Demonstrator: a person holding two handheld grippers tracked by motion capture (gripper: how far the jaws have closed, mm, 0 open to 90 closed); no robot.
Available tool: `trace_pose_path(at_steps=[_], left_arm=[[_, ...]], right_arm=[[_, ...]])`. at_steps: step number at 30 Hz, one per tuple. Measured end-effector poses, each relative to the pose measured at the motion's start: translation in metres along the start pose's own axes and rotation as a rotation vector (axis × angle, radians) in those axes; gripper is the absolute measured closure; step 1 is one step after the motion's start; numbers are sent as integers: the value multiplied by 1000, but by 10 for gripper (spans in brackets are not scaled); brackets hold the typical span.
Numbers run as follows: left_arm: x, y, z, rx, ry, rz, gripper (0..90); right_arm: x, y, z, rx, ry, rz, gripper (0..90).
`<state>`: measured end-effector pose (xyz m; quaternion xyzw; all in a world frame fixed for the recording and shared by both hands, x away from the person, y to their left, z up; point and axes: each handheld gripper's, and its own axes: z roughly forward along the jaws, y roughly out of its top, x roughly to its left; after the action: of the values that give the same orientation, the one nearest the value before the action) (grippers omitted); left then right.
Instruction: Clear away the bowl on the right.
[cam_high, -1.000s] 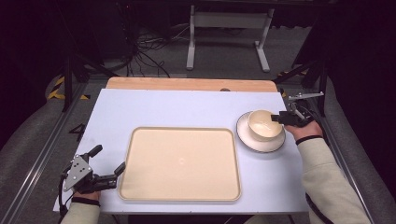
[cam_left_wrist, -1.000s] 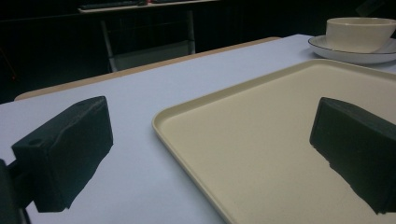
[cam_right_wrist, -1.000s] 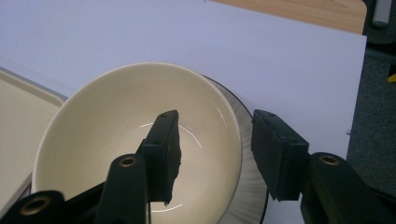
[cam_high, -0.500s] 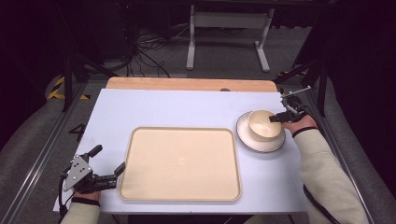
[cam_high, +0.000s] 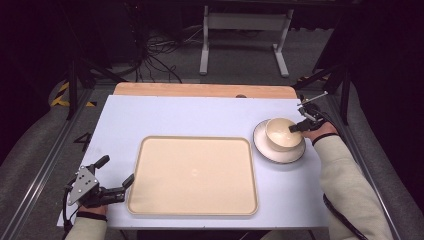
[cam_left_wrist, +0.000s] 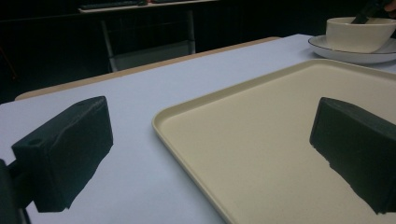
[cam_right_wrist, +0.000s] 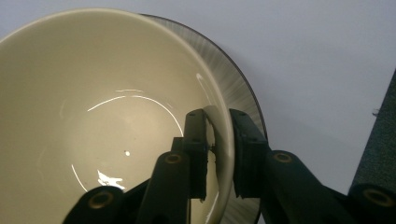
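Observation:
A cream bowl (cam_high: 281, 134) stands on a white plate (cam_high: 278, 155) at the table's right side. My right gripper (cam_high: 295, 128) is shut on the bowl's right rim; its jaws have just been closing with the rim between them. In the right gripper view one jaw is inside the bowl (cam_right_wrist: 107, 116) and the other outside, above the plate (cam_right_wrist: 238, 93), around the right gripper's (cam_right_wrist: 222, 154) grip point. A cream tray (cam_high: 192, 175) lies empty in the middle. My left gripper (cam_high: 118, 170) rests open at the tray's near left corner, jaws wide apart over the tray (cam_left_wrist: 261, 140) edge.
The white tabletop (cam_high: 190, 117) has a wooden strip (cam_high: 200, 90) along its far edge. Behind it are a dark floor, cables and a metal stand (cam_high: 245, 30). From the left gripper view, the bowl (cam_left_wrist: 359, 33) and plate (cam_left_wrist: 355, 55) sit far off beyond the tray.
The right gripper slid in over the bowl's right rim and closed on it. The left gripper, tray, bowl and plate stayed where they were.

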<state>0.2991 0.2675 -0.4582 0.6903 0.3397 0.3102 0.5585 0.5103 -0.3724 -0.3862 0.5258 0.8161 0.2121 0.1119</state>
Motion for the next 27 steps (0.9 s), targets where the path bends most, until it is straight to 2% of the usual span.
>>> trace_pose_path(at_steps=[5,14,20,25,27], left_arm=[[1,0,1,-2,1,-1,2],[1,0,0,0,4,-10,2],[2,0,0,0,4,-10,2],[2,0,0,2,6,-11,2],[2,0,0,3,7,-11,2]], right_arm=[[1,1,0,7,-8,-21,806],[-2,4,-3,34,18,15,838],[1,8,-10,7,29,6,845],[4,10,-17,-8,0,-13,841],[4,10,-18,-10,2,-17,838]])
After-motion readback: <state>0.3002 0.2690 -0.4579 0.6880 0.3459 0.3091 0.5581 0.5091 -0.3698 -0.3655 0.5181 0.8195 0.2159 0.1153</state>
